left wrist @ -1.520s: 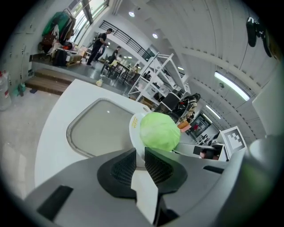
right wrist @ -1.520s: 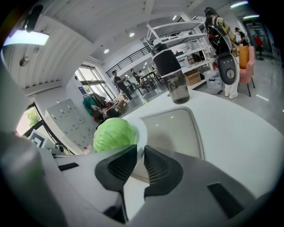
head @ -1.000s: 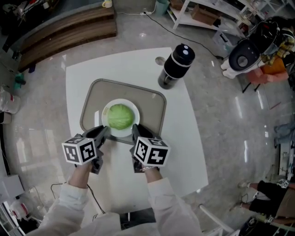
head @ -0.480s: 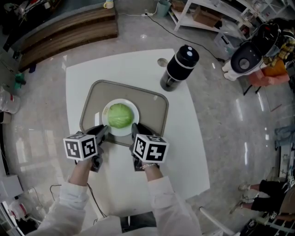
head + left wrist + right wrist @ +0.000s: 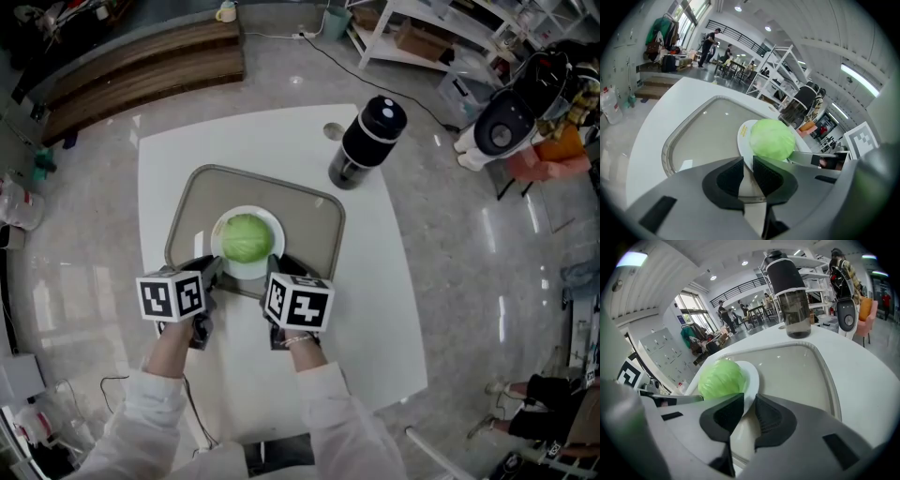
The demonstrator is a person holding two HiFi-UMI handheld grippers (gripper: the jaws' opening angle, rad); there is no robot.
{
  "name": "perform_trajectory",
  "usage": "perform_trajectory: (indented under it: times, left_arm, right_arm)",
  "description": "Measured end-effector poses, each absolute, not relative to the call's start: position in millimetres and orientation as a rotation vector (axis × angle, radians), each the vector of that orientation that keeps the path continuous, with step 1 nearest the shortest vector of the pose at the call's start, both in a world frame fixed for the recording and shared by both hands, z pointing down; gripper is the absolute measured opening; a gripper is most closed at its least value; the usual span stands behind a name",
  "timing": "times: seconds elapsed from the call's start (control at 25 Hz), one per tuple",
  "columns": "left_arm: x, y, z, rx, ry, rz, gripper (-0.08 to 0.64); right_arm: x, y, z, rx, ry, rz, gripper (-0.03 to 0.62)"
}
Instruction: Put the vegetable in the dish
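A round green cabbage [image 5: 247,237] sits in a white dish [image 5: 275,225] on a grey tray [image 5: 309,225]. My left gripper [image 5: 212,270] is at the dish's near left rim. Seen from the left gripper view, the dish [image 5: 743,136] runs into the narrow gap of the left gripper [image 5: 748,164], with the cabbage [image 5: 772,139] just beyond. My right gripper [image 5: 275,267] is at the near right rim. The right gripper view shows the dish [image 5: 751,376] caught in the right gripper [image 5: 750,404], beside the cabbage [image 5: 721,377].
The tray lies on a white square table [image 5: 375,281]. A tall black-lidded blender jug [image 5: 368,141] stands at the table's far right, past the tray's corner. A wooden bench and white shelves stand on the floor beyond.
Both grippers stay at the dish's near rim. The cabbage and dish have not moved on the tray; only the head view has drifted slightly.
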State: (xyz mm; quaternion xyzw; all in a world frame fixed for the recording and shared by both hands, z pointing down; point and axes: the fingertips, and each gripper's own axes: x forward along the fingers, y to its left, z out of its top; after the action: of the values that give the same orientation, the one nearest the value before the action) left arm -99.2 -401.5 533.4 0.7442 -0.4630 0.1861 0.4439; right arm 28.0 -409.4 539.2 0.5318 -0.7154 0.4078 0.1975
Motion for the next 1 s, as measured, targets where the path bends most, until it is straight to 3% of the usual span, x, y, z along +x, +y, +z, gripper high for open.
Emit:
perform_trajectory:
  times: [0.6,0.8,1.0]
  left_arm:
    - [-99.6,-397.7,532.6,1.891,-1.205,0.492,0.057]
    - [-100.7,-395.8,527.7,1.889,-1.206,0.459,0.107]
    - [-100.9,-394.1,504.5,1.920,-1.222,0.402,0.112]
  right_arm:
    - [29.4,-405.4,539.5,1.475,-2.008,0.995,0.075]
    - [37.5,-402.9,535.5,1.512,-2.011,1.003,0.075]
    - [36.0,-399.4,517.1,1.534,-2.042,0.995,0.075]
